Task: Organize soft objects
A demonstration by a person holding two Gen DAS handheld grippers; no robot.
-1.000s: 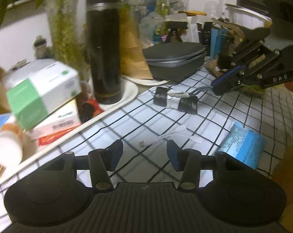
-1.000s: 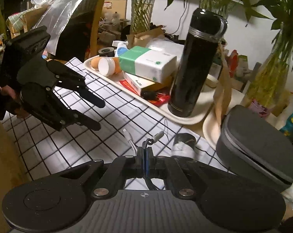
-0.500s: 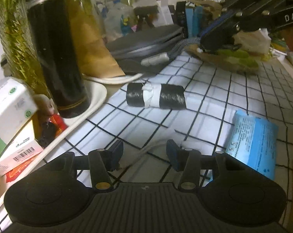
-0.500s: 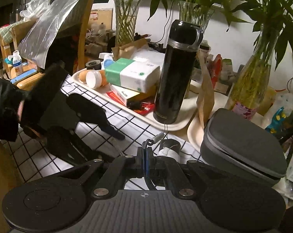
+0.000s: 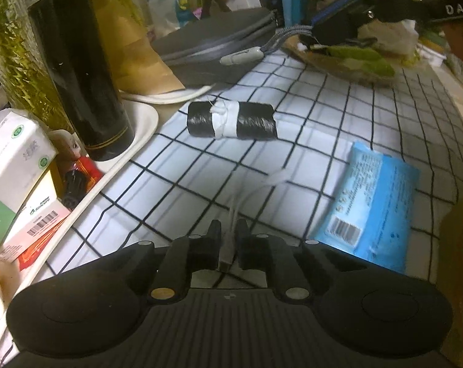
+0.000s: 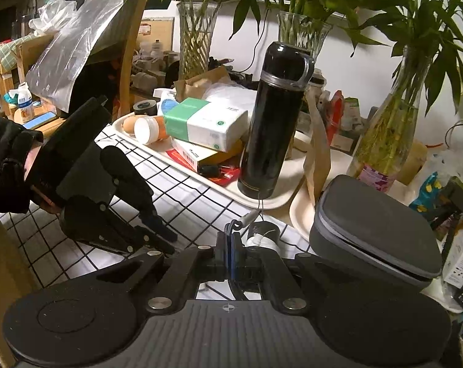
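My left gripper [image 5: 229, 232] is shut on the plug end of a thin white cable [image 5: 269, 181] that trails forward over the checked tablecloth [image 5: 338, 116]. My right gripper [image 6: 231, 239] is shut on a grey braided cable [image 6: 235, 224]; in the left wrist view it [image 5: 326, 26] holds that cable [image 5: 280, 38] in the air above the grey zip case [image 5: 213, 43], white connector hanging. A black roll with a white band [image 5: 231, 120] lies between them on the cloth. A blue wipes pack [image 5: 375, 208] lies to the right.
A white tray [image 6: 200, 181] holds a black flask [image 6: 274, 119], a tissue box [image 6: 205, 122], cartons and a small doll [image 5: 73, 161]. Glass vases with bamboo [image 6: 387, 141] stand behind. A brown paper bag [image 5: 130, 43] leans by the grey case [image 6: 372, 236]. The table edge is at the right.
My left gripper has closed on the white cable's plug; it was open before. The right gripper has lifted the grey cable a little higher and further back.
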